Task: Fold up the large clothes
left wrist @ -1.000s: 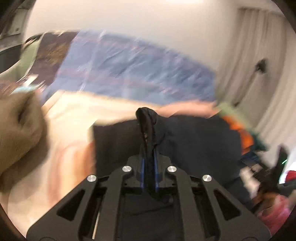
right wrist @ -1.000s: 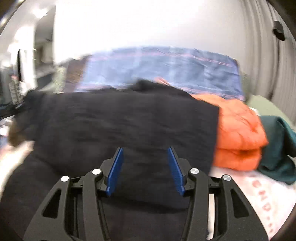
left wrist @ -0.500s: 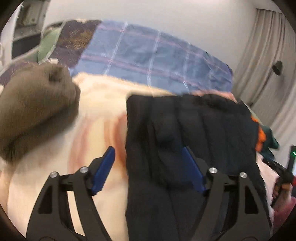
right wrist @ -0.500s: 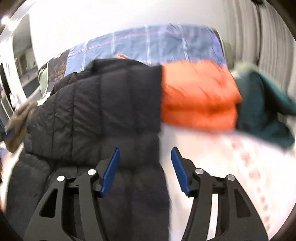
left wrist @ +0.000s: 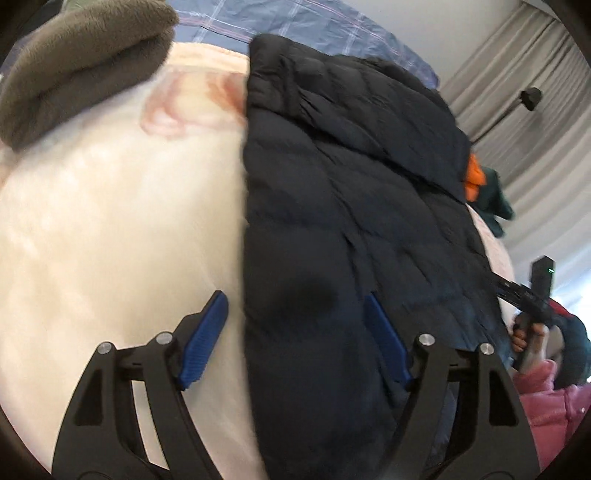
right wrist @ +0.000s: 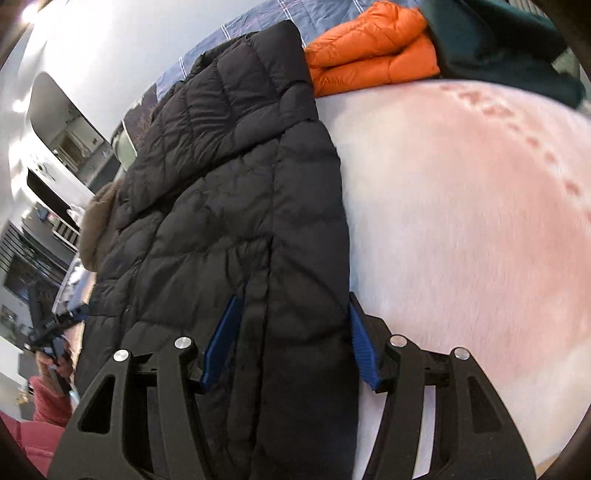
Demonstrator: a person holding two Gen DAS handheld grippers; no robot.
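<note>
While the black jacket lies lengthwise on the pale blanket, its long axis is seen running away from both grippers. Its near edges sit between the parted fingers of the left gripper, now closing slightly, and the right gripper; nothing is clamped.

Blanket: pale pink and fluffy, spread under and ahead of both grippers; faint red print on it
Brown fleece: bunched up, far ahead to the left of the left gripper; resting on the blanket
Checked sheet: blue, beyond the blanket's far edge
Curtain: grey, far right of the left gripper
Shelves: blurred, far left of the right gripper
</note>
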